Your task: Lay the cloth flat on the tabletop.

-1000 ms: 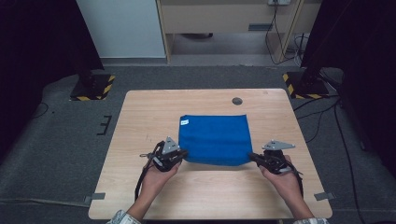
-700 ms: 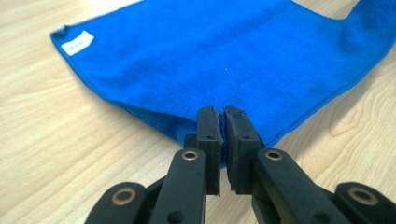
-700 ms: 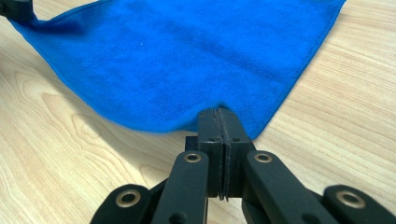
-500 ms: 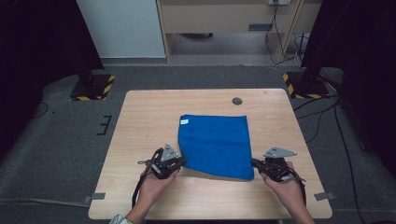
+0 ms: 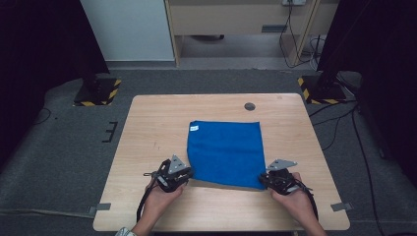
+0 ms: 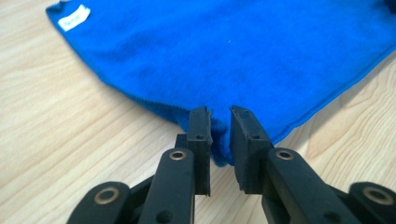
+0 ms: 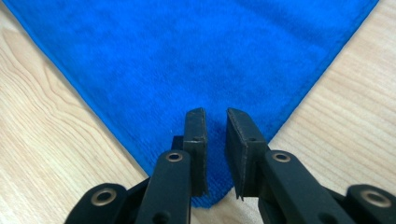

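Note:
A blue cloth (image 5: 226, 152) lies spread flat on the wooden table (image 5: 147, 128), with a small white label (image 5: 194, 128) at its far left corner. My left gripper (image 5: 189, 173) is at the cloth's near left corner and my right gripper (image 5: 263, 178) at its near right corner. In the left gripper view the jaws (image 6: 219, 112) stand slightly apart, with the corner of the cloth (image 6: 233, 51) loose in the gap. The right gripper (image 7: 215, 114) likewise has a narrow gap over the cloth (image 7: 187, 51). Both pairs of jaws have just been opening.
A dark round grommet (image 5: 250, 106) sits in the table beyond the cloth. Two black stands with yellow-striped bases (image 5: 96, 93) (image 5: 319, 88) flank the far corners on the grey floor. Bare wood surrounds the cloth on all sides.
Both hands drew the cloth's near edge toward the person and down onto the table, so the cloth now lies longer and flat. The jaws have parted from the corners.

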### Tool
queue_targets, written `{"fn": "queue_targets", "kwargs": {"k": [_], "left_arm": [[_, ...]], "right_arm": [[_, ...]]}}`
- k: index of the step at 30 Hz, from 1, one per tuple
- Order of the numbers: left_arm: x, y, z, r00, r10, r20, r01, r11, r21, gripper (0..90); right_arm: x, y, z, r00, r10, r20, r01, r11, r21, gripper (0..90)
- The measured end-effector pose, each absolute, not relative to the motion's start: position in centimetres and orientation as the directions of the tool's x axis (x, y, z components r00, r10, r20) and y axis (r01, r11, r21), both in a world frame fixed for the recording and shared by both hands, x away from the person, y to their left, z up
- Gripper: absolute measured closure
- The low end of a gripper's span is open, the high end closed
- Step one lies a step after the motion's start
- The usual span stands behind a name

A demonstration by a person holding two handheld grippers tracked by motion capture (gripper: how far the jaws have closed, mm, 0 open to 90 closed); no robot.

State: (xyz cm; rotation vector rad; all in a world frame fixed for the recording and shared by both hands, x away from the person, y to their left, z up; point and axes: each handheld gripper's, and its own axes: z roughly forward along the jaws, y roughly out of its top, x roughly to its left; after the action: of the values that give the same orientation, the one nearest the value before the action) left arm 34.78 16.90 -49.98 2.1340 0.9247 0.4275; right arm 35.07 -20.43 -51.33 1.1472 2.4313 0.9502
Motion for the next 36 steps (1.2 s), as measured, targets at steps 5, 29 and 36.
{"fn": "queue_targets", "kwargs": {"k": [5, 29, 36], "left_arm": [[34.6, 17.8, -49.7, 0.668, 0.744, -0.007, 0.487, -0.430, 0.760, 75.9], [34.2, 19.5, -49.2, 0.658, 0.753, -0.019, 0.493, -0.412, 0.766, 76.5], [34.9, 20.0, -49.2, 0.613, 0.789, -0.022, 0.499, -0.366, 0.786, 48.2]], "right_arm": [[35.1, -20.3, -51.6, -0.649, 0.760, 0.015, 0.579, 0.481, 0.658, 76.7], [35.3, -21.6, -51.7, -0.639, 0.769, -0.024, 0.588, 0.509, 0.629, 70.3], [35.4, -21.1, -50.8, -0.646, 0.763, 0.008, 0.552, 0.461, 0.695, 44.8]]}}
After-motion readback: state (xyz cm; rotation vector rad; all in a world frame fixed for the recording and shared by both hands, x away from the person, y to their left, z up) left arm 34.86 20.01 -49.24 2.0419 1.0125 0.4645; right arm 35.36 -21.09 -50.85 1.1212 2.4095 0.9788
